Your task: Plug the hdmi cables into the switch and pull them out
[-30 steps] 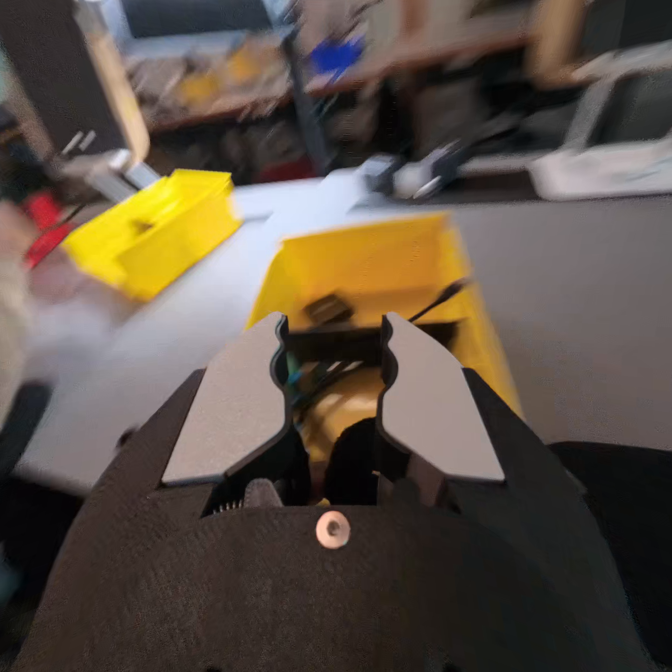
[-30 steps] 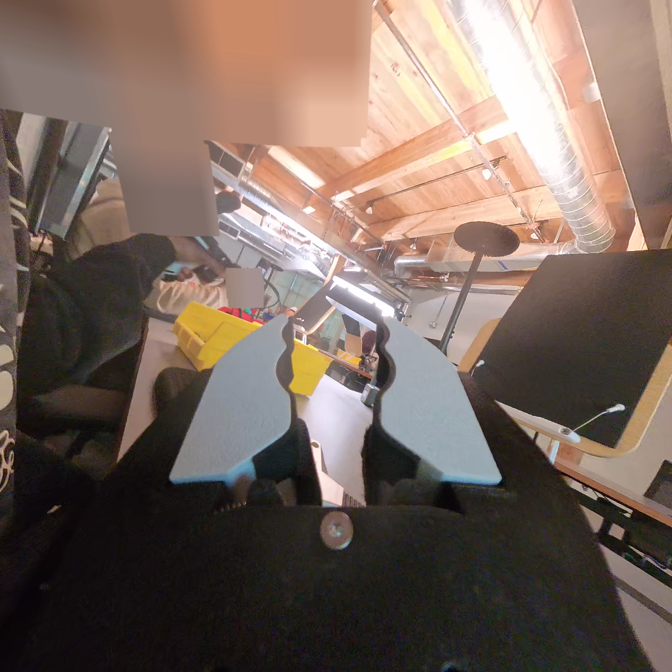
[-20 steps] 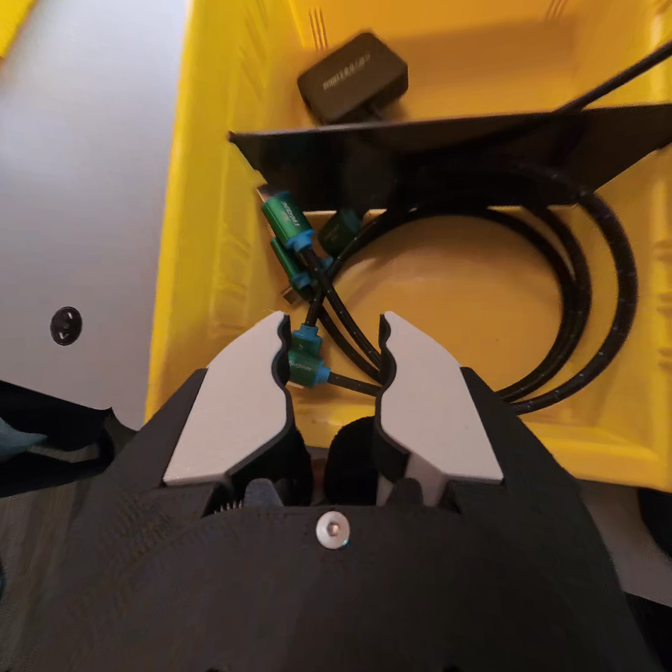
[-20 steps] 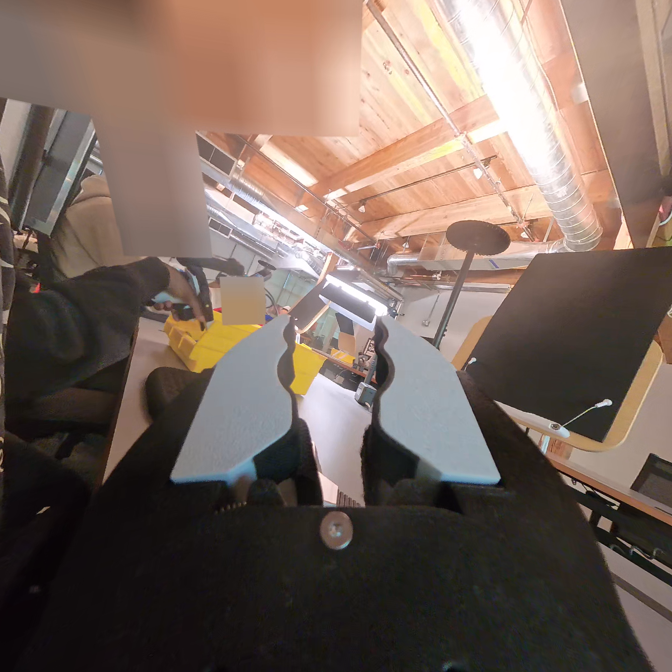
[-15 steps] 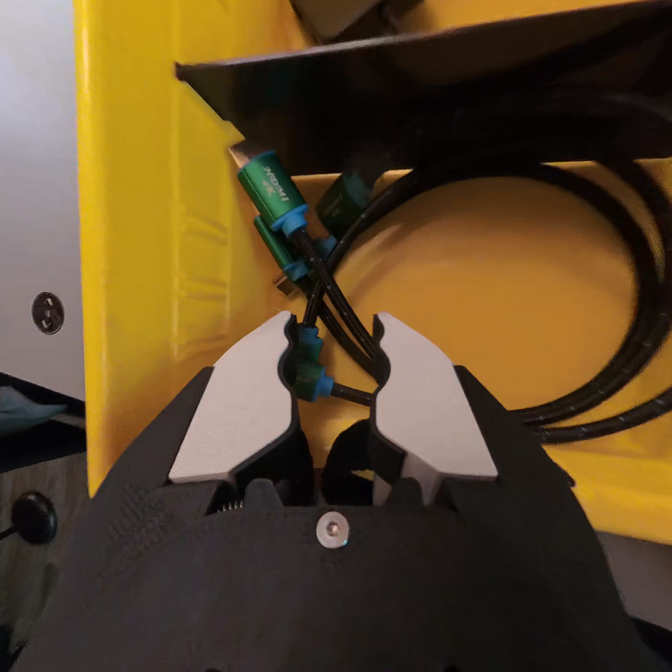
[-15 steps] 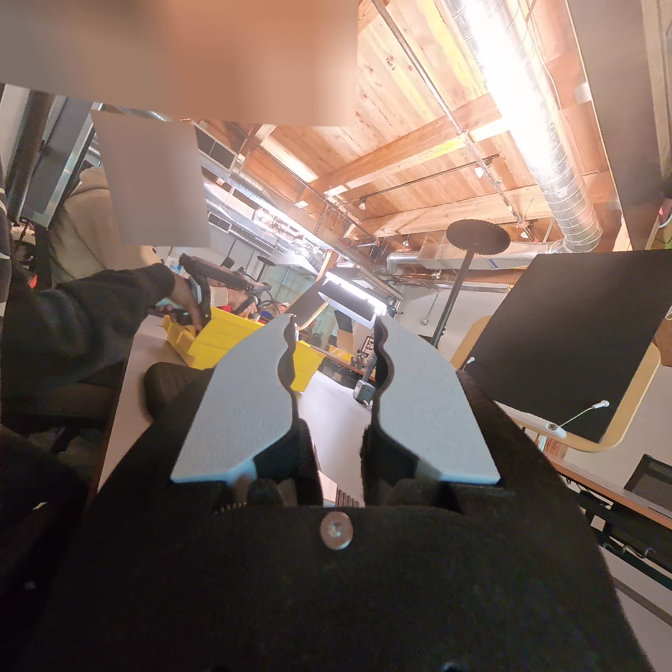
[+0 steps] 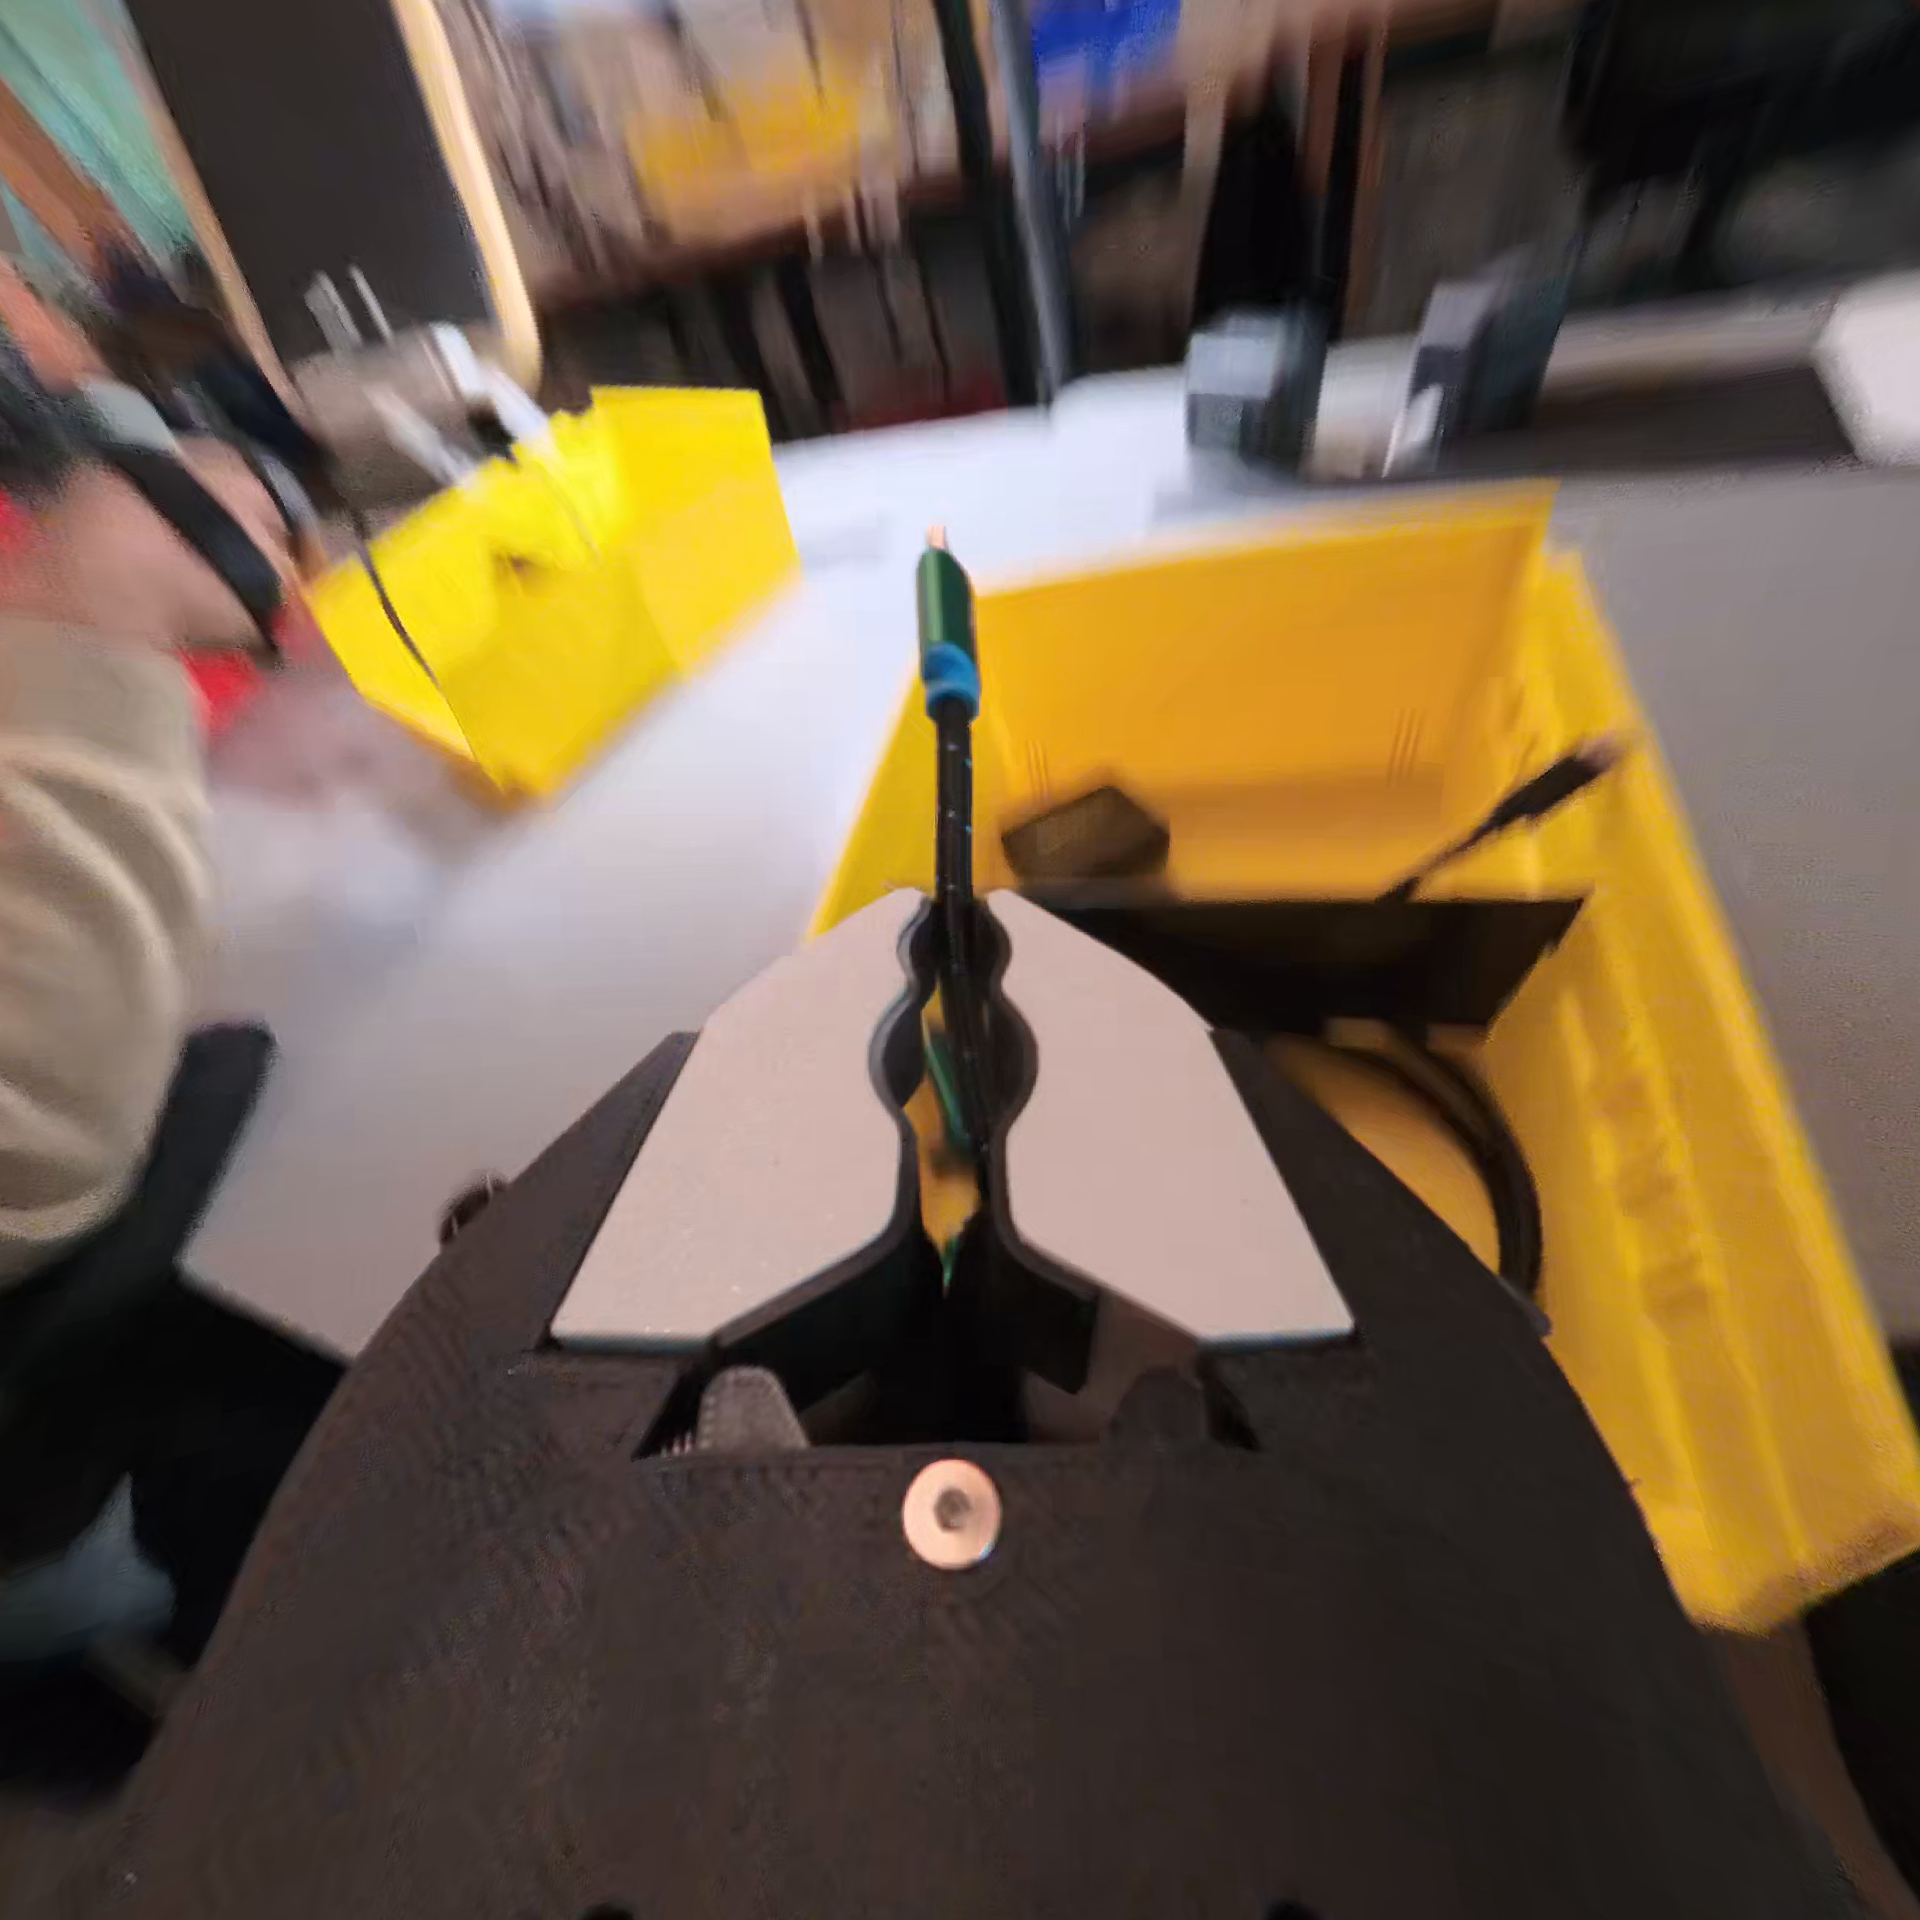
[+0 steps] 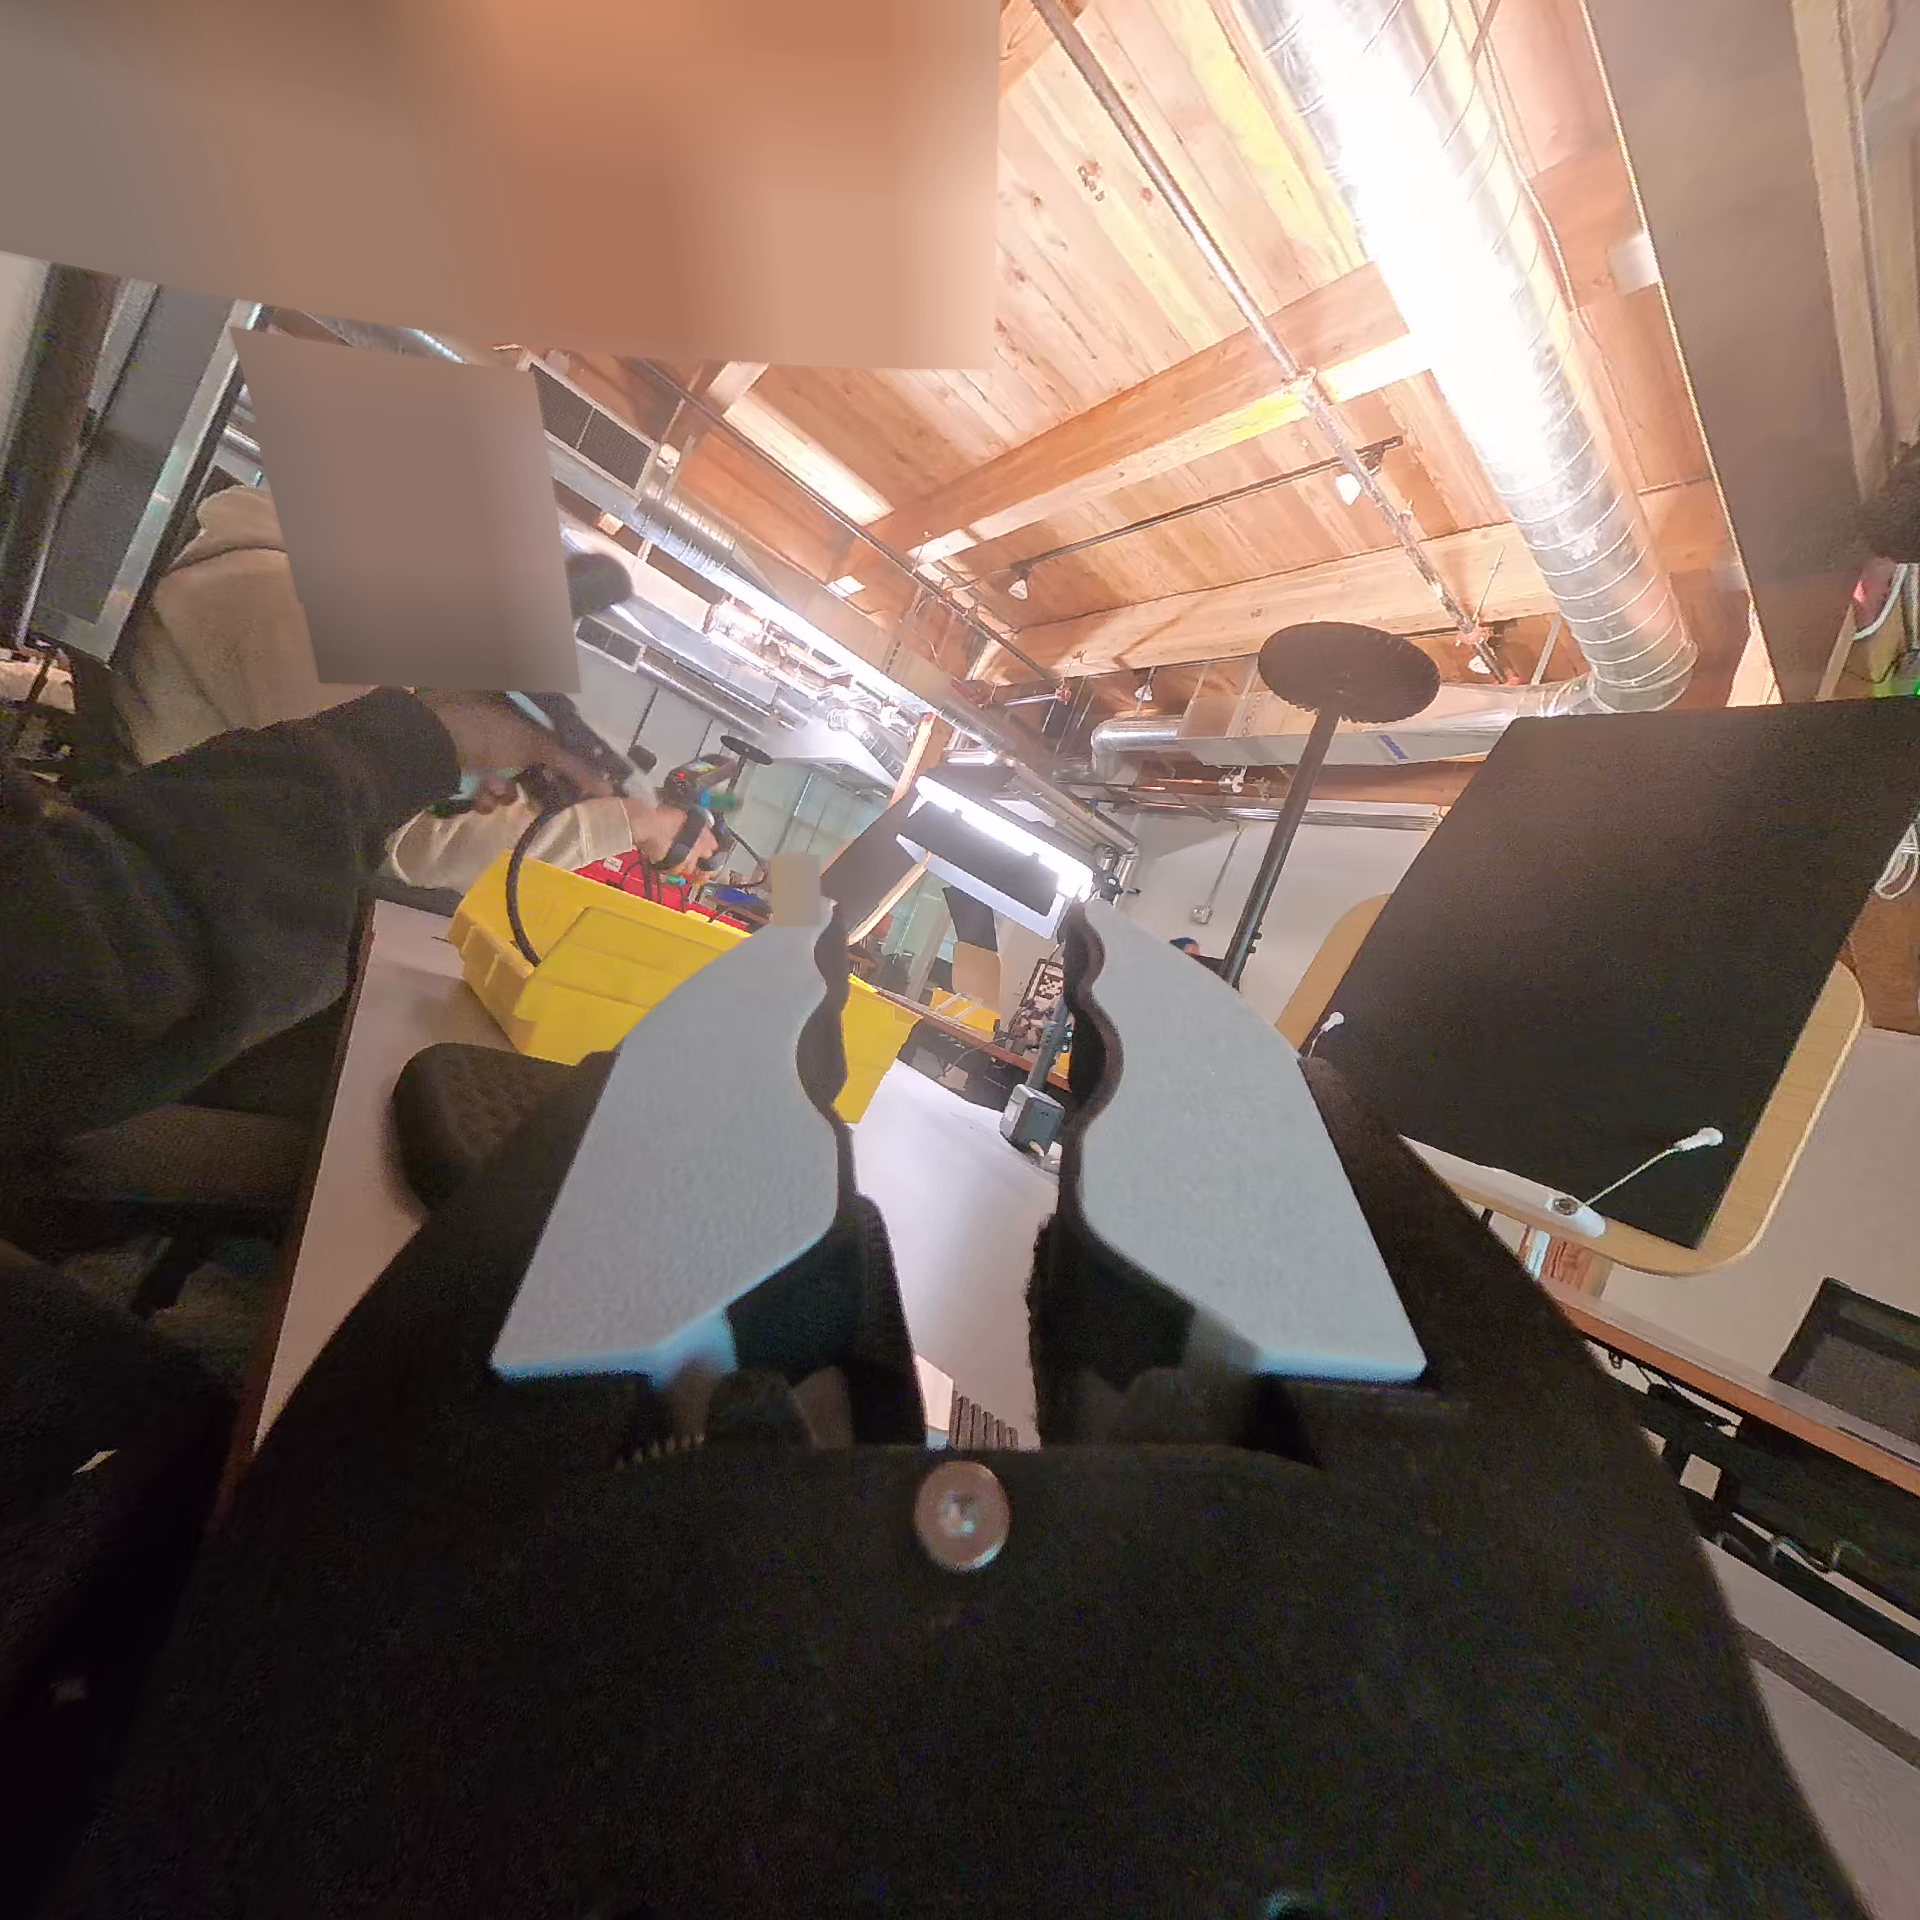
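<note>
Since half a second ago the left tongs have come up out of the yellow bin and closed: they were apart and down among the connectors, now they're clamped on one hdmi cable by its braided black cord. The green plug with blue collar stands upright past the tips, metal end up. Left wrist view is motion-blurred, so they look mid-move.

Right tongs haven't budged: apart, holding nothing, aimed up toward the ceiling, well away from the work.

Meaning for the task: pick is done, insertion not started. The switch, a small dark box, lies on the bin floor in the far compartment, beyond the black divider. The grip is on the cord, not on the plug body, so my guess is the plug will flex at the port; regrip or right-hand support is probably needed.

Room and edges:
- The remaining cable loops sit in the near compartment at right; the held cable's tail runs back down there and may drag the others.
- Bin walls and divider hem the switch in; approach from above looks the only open path.
- Open grey counter left of the bin.
- Second yellow bin farther left, with another person's sleeve near it; keep clear.
</note>
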The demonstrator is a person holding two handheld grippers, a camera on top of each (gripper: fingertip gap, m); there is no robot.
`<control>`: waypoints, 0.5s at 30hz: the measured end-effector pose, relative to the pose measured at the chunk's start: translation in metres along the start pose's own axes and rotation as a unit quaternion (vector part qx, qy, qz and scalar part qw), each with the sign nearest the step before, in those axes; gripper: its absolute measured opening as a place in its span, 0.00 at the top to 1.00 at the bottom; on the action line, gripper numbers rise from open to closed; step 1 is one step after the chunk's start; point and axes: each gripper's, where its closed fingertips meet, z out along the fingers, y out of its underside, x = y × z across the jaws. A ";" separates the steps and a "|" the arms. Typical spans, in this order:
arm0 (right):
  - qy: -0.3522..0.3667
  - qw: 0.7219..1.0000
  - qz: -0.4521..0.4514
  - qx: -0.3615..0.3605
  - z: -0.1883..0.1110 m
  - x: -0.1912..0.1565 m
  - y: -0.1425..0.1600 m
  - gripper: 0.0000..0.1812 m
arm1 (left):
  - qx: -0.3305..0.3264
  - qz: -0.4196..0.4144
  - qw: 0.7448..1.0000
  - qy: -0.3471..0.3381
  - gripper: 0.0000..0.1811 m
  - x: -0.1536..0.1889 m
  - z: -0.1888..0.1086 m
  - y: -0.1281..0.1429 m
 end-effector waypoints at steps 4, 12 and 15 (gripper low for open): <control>0.001 1.000 0.000 0.000 0.000 0.000 0.000 0.78 | 0.215 0.025 0.976 -0.028 0.97 0.006 -0.042 -0.070; 0.004 1.000 -0.001 0.000 0.000 0.001 0.000 0.78 | 0.565 0.134 0.803 -0.133 0.97 0.042 -0.159 -0.139; 0.005 1.000 -0.003 0.000 -0.001 0.001 0.000 0.79 | 0.637 0.158 0.751 -0.071 0.97 0.083 -0.185 -0.146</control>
